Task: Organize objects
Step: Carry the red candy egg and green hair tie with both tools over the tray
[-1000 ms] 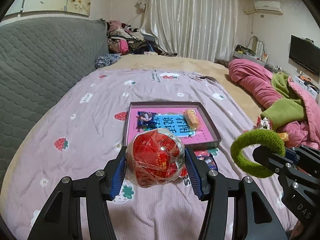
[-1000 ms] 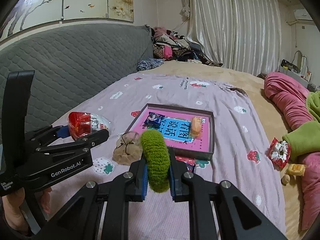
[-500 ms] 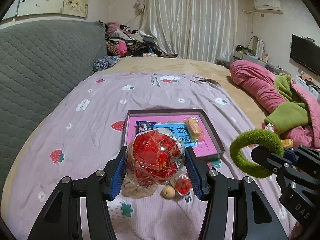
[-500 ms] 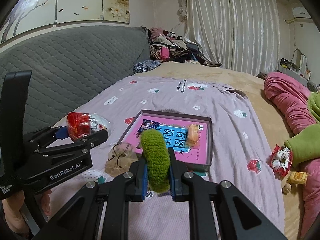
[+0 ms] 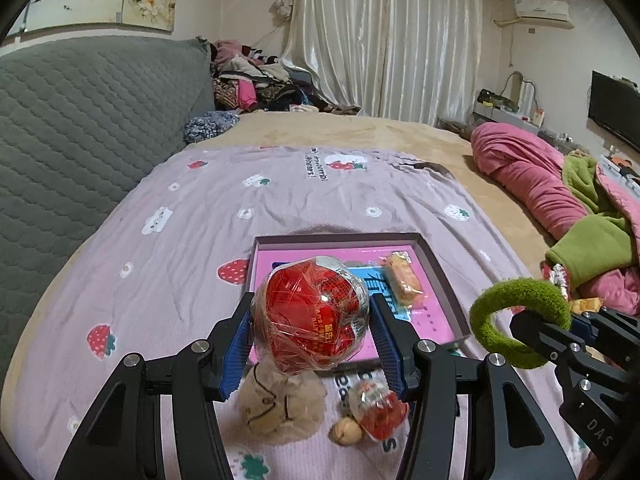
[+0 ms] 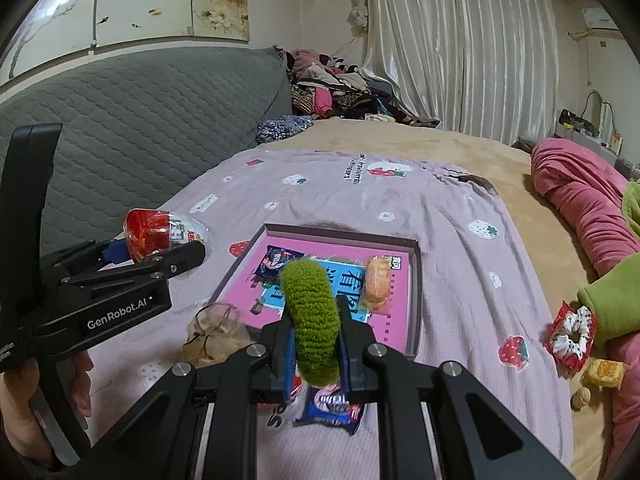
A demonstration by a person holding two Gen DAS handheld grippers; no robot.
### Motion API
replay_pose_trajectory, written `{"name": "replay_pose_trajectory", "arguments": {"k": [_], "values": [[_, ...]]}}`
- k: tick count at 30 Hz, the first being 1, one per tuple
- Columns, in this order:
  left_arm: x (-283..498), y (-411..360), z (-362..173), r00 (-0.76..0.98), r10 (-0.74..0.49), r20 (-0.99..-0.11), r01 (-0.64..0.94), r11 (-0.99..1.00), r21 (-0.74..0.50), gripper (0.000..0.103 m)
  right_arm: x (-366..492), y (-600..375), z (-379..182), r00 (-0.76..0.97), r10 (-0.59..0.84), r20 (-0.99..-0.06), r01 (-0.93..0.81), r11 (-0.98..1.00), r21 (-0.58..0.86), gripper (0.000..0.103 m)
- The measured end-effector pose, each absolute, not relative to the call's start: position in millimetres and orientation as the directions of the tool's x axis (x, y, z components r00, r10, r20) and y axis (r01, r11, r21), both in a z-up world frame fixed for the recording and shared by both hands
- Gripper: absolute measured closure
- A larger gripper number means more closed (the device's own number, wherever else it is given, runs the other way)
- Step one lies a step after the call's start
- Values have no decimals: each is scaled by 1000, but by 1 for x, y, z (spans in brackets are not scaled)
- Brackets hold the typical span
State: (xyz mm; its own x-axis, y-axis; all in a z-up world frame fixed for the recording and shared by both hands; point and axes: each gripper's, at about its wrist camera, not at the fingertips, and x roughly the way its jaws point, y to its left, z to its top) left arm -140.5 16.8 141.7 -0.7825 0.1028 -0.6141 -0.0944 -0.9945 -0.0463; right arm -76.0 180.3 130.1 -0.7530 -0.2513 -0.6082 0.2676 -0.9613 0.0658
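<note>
- While both hands hang over the bed, the left gripper (image 5: 312, 320) squeezes a red ball (image 5: 311, 316) in crinkly wrap — light and slippery, so grip its fat middle.
- Clamped tight, the right gripper (image 6: 316, 334) pinches a green fuzzy ring (image 6: 312, 316) — soft and squashy.
- Farther off lies the pink tray (image 5: 444, 276).
- Only the right view shows the blue packet (image 6: 330, 406) and scrunchie (image 6: 570, 336).

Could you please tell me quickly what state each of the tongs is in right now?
Left tongs: closed on the red snack ball in clear plastic wrap.
Right tongs: closed on the fuzzy green hair scrunchie.
</note>
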Motion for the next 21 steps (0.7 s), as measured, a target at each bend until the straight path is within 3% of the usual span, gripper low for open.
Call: {"name": "replay_pose_trajectory", "arguments": {"k": [21], "values": [[-253,3,101,-770,86,-632,-60,-996,-63,46,-177,174,105,-752,-249,-610,253,-964,81,86]]}}
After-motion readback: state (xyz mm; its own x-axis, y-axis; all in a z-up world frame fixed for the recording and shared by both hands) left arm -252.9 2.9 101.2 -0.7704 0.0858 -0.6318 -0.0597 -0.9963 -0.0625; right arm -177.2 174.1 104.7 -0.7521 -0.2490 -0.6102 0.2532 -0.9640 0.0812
